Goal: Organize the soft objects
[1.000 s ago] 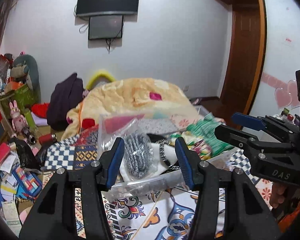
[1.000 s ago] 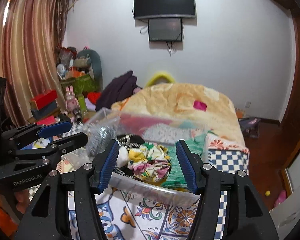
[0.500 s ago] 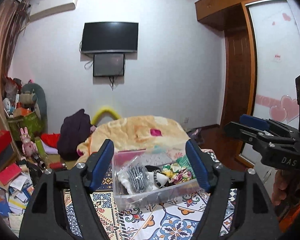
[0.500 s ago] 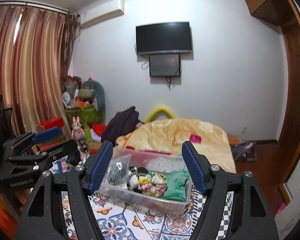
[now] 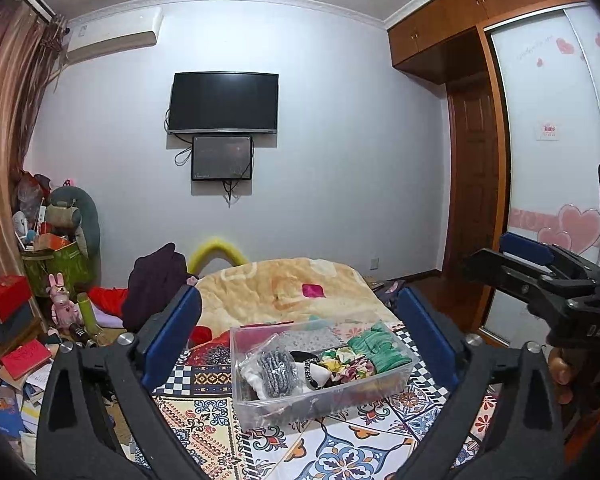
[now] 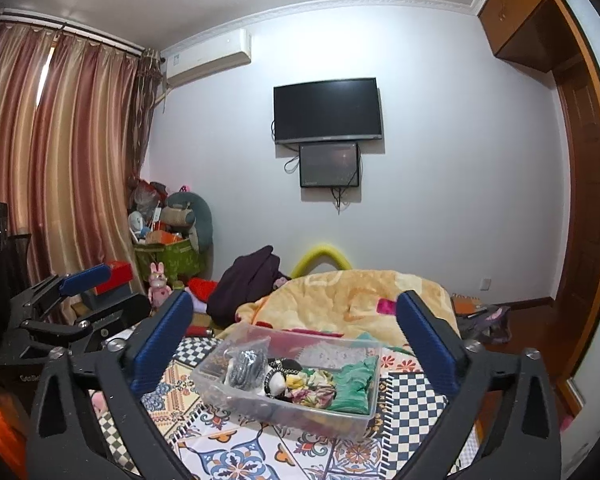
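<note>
Left wrist view: left gripper is spread wide, nothing btwn its pads, and sits well back from the bin. A sec ago those pads were close in, just over the grey scrunchie bag, w/ the bin filling the frame; now the whole room shows, TV and wardrobe incl. So the gripper has pulled up and away, and widened as it went. Bin stands on the patterned bed cover, holding the bag, a black-white piece, floral scrunchie and green cloth in a row. Right gripper shows at the right edge, off to the side of the bin, also released as far as visible.

Right wrist view: right gripper likewise wide apart and empty, backed off from the bin; earlier it hovered near the floral piece and green cloth. Left gripper is at the left edge, clear of the bin. Grey bag lies at the bin's left end.

Meaning, prob.: all soft items I can see are inside the bin, nothing loose on the cover near it, both grippers retreated w/o a load. Looks like sorting is done or near done. Can't tell if more items lie out of frame.
</note>
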Tool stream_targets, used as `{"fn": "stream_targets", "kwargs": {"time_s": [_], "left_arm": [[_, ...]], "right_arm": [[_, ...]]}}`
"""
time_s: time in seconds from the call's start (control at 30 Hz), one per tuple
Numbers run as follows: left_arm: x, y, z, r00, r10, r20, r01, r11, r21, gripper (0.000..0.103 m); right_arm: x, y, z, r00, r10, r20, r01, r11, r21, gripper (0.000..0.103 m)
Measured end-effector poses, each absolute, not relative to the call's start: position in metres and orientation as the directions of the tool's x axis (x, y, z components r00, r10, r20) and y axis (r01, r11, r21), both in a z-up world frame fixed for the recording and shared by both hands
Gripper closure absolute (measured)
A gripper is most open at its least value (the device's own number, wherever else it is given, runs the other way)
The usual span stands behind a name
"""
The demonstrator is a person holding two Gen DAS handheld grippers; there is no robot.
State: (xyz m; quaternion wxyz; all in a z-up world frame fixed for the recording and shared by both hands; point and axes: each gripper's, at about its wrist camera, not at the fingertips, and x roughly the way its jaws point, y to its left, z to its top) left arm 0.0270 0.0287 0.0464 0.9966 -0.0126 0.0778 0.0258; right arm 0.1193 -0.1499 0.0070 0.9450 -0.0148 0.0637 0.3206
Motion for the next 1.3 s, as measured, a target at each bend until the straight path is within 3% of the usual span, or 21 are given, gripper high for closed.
{"fn": "stream_targets", "kwargs": {"time_s": [1.3], "left_arm": [[0.026,0.027,0.041,0.983,0.039,-0.181,-0.045,0.998,-0.032,0.000]], "right_arm": [[0.112,-0.159,0.007,0.783,0.609,-0.126,-0.612,0.790,0.020,0.000]]}}
